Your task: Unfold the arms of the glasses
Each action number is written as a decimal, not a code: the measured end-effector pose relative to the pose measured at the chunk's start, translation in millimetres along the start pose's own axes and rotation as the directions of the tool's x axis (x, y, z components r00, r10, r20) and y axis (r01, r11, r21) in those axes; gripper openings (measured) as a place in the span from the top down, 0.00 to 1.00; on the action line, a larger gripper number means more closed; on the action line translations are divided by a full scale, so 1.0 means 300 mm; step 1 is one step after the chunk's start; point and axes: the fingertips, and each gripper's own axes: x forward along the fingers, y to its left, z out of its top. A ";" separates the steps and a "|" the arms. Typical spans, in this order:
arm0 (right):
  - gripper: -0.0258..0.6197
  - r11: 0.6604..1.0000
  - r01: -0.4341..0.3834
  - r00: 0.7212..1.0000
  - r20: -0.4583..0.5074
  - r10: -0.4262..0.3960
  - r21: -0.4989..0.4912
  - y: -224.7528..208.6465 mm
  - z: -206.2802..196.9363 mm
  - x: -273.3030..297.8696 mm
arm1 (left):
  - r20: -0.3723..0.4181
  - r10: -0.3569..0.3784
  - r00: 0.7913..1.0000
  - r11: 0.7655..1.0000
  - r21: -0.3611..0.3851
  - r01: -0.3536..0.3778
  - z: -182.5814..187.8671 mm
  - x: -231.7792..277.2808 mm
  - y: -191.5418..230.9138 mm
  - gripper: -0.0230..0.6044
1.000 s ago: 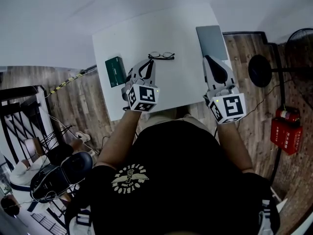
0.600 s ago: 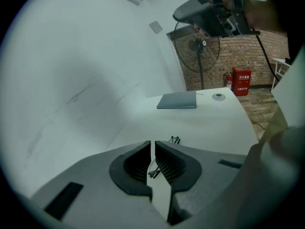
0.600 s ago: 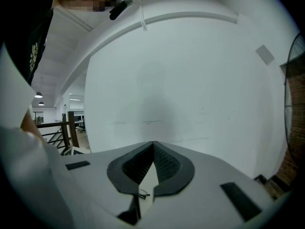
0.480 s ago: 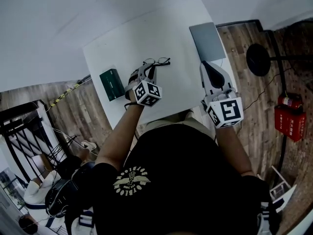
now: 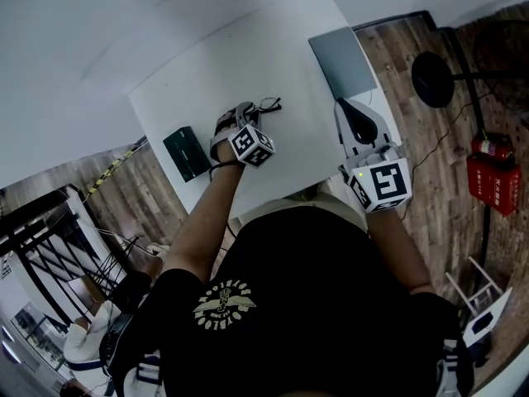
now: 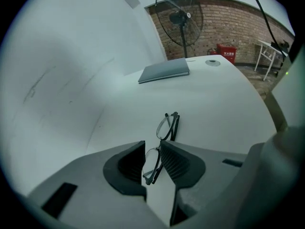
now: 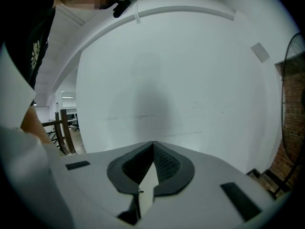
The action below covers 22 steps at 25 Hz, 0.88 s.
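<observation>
- The left gripper point(image 6: 151, 149) has its jaws drawn in to a narrow slot and clamped on the glasses point(image 6: 164, 136); the near lens and the folded arms sit between the ribbed pads, while the far lens sticks out past the tips towards 12 o'clock.
- In the head view the left gripper point(image 5: 245, 112) lies on the white table point(image 5: 223, 64); the glasses point(image 5: 269, 104) show just at 1 o'clock of its marker cube, the dark thin frame resting on the tabletop.
- The right gripper point(image 7: 153, 146) has its jaws pressed together at the tips with nothing between them; it faces a plain white wall point(image 7: 167, 70) (no table surface shows in its own view).
- In the head view the right gripper point(image 5: 347, 106) sits near the table's right edge, well apart from the glasses; a closed grey laptop point(image 5: 341, 60) lies at its 12 o'clock.
- A dark green case point(image 5: 183, 152) lies at 9 o'clock of the left gripper, near the table's edge.
- Writing: a red box point(image 6: 226, 51) by the brick wall carries white lettering, too small to read; the black shirt bears a pale emblem, also unreadable; a standing fan point(image 6: 180, 15) is at 12 o'clock beyond the laptop point(image 6: 164, 70).
</observation>
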 end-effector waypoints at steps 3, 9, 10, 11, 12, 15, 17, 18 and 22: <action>0.96 1.000 0.024 1.000 -0.011 -0.024 0.013 -0.019 -0.012 -0.005 | -0.037 -0.008 0.999 0.996 0.093 0.011 -0.006 0.033 -0.021 0.83; 0.96 0.998 0.056 0.998 -0.022 -0.055 0.025 -0.045 -0.029 -0.019 | -0.055 -0.016 0.998 0.987 0.159 0.025 -0.007 0.076 -0.032 0.82; 0.96 0.998 0.059 0.998 -0.025 -0.058 0.027 -0.046 -0.035 -0.022 | -0.062 -0.012 0.998 0.986 0.166 0.022 -0.011 0.085 -0.032 0.82; 0.96 0.998 0.061 0.998 -0.026 -0.060 0.029 -0.044 -0.041 -0.025 | -0.071 -0.006 0.997 0.984 0.176 0.018 -0.016 0.092 -0.033 0.82; 0.96 0.998 0.062 0.998 -0.028 -0.061 0.031 -0.041 -0.045 -0.029 | -0.078 0.000 0.997 0.983 0.185 0.015 -0.019 0.093 -0.033 0.82; 0.96 0.998 0.059 0.998 -0.025 -0.058 0.033 -0.032 -0.045 -0.045 | -0.107 0.017 0.994 0.979 0.202 0.005 -0.025 0.084 -0.027 0.83; 0.96 0.998 0.057 0.998 -0.021 -0.056 0.029 -0.027 -0.037 -0.055 | -0.109 0.023 0.994 0.978 0.208 0.000 -0.025 0.078 -0.025 0.86; 0.96 0.998 0.056 0.998 -0.019 -0.056 0.027 -0.024 -0.033 -0.061 | -0.093 0.028 0.995 0.978 0.209 -0.007 -0.018 0.073 -0.023 0.87; 0.96 0.998 0.052 0.999 -0.015 -0.052 0.019 -0.006 -0.033 -0.096 | -0.043 0.047 0.998 0.983 0.181 -0.038 0.007 0.049 -0.016 0.92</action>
